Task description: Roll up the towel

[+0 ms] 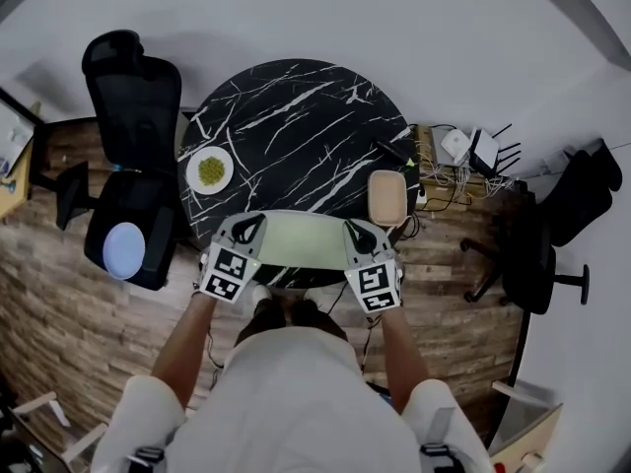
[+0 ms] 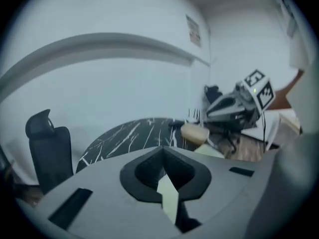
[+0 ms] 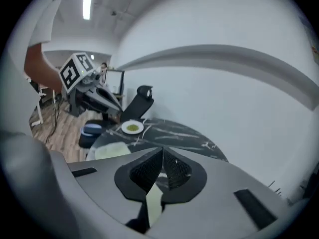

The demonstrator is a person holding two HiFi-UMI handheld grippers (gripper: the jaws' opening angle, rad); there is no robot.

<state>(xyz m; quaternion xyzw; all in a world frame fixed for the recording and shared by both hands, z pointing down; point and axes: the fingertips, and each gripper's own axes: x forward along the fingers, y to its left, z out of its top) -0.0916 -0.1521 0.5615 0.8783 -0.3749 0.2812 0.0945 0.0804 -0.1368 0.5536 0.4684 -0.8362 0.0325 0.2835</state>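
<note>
Over the round, white-veined black marble table (image 1: 296, 126), the left gripper (image 1: 246, 229) and right gripper (image 1: 357, 236) are each pinching an end of a smooth pale-green towel (image 1: 296, 240) in closed jaws.

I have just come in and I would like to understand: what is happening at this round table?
A person stands at the round black marble table with a hand-held gripper in each hand. The left hand-held gripper and the right hand-held gripper are each shut on one end of the pale green towel, which lies along the table's near edge. It does not look rolled yet. A white plate and a beige tray sit nearby, untouched.
</note>
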